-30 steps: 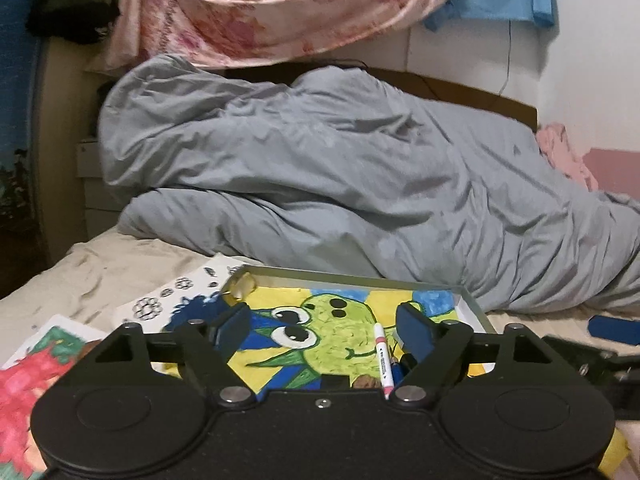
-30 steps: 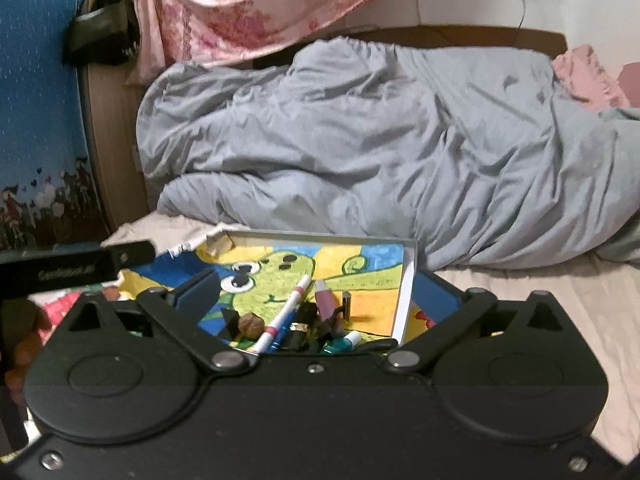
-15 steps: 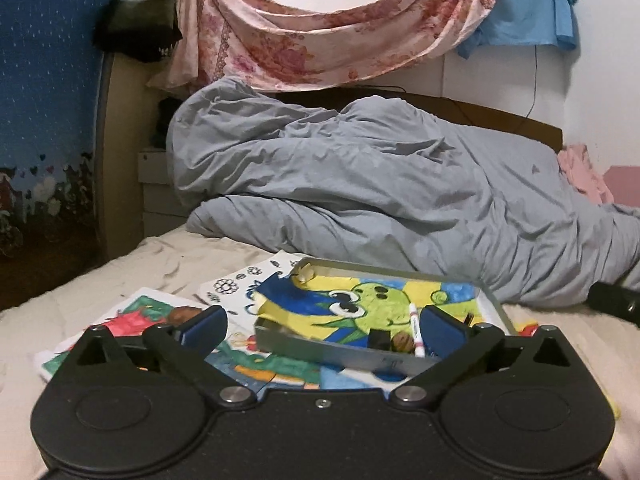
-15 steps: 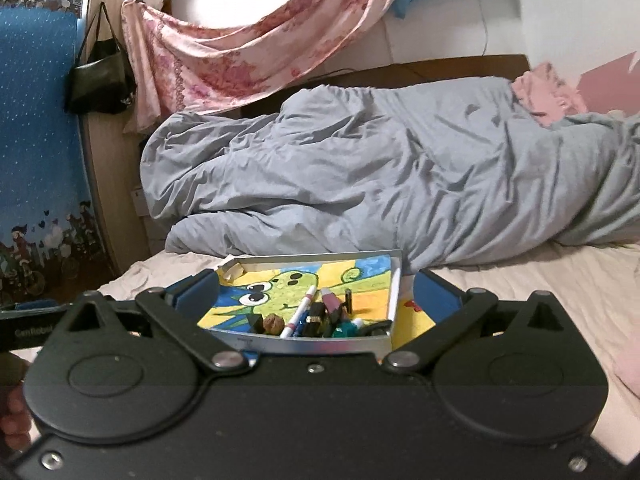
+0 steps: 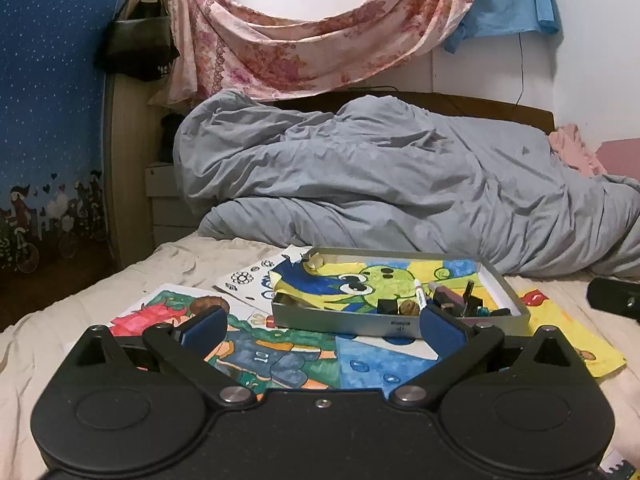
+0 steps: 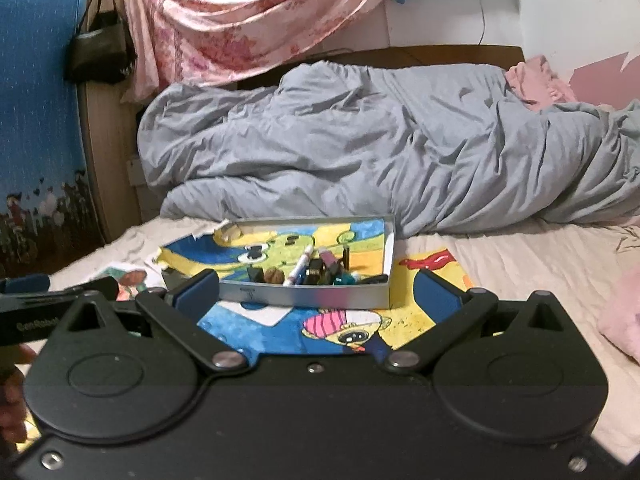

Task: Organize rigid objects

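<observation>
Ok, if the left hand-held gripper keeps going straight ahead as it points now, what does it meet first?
Probably the near wall of the metal tray, just ahead of the open left hand-held gripper; depth is hard to judge, and the drawings lie underneath.

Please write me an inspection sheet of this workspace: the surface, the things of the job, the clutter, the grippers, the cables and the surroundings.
Surface: beige bed sheet, wrinkled.
Job's things: grey tray on the drawings; a white marker, a walnut and small dark items lie at its near end.
Clutter: coloured drawings spread under and around the tray.
Grippers: left gripper open, empty; right gripper open, empty.
Cables: thin black cable on the wall.
Surroundings: grey duvet, floral cloth, black bag.
</observation>
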`<act>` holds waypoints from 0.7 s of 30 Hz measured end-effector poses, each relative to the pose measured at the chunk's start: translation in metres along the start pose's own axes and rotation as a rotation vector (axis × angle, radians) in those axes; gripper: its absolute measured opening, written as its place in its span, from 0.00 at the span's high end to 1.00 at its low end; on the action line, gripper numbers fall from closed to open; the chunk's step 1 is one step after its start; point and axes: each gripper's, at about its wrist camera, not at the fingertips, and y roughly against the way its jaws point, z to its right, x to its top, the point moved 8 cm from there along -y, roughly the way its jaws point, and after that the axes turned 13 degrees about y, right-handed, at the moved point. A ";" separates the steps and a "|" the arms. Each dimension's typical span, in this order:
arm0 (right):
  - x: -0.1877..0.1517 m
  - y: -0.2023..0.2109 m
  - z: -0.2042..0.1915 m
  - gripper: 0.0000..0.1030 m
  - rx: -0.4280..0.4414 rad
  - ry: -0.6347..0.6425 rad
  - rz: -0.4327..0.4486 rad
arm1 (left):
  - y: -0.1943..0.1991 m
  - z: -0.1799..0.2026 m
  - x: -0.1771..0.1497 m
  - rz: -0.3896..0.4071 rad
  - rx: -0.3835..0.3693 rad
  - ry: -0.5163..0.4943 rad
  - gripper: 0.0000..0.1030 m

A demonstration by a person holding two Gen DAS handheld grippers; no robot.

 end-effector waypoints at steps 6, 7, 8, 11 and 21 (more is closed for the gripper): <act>-0.007 -0.018 -0.009 0.00 0.018 0.007 -0.036 | -0.010 -0.007 -0.011 -0.031 0.014 0.021 0.01; -0.007 -0.022 -0.010 0.00 0.021 0.008 -0.038 | -0.012 -0.008 -0.013 -0.034 0.017 0.019 0.01; -0.008 -0.023 -0.011 0.00 0.023 0.010 -0.041 | -0.013 -0.009 -0.014 -0.037 0.019 0.020 0.01; -0.010 -0.027 -0.014 0.01 0.032 0.015 -0.053 | -0.016 -0.011 -0.019 -0.047 0.024 0.027 0.01; -0.010 -0.031 -0.015 0.00 0.035 0.027 -0.068 | -0.018 -0.011 -0.021 -0.057 0.024 0.040 0.01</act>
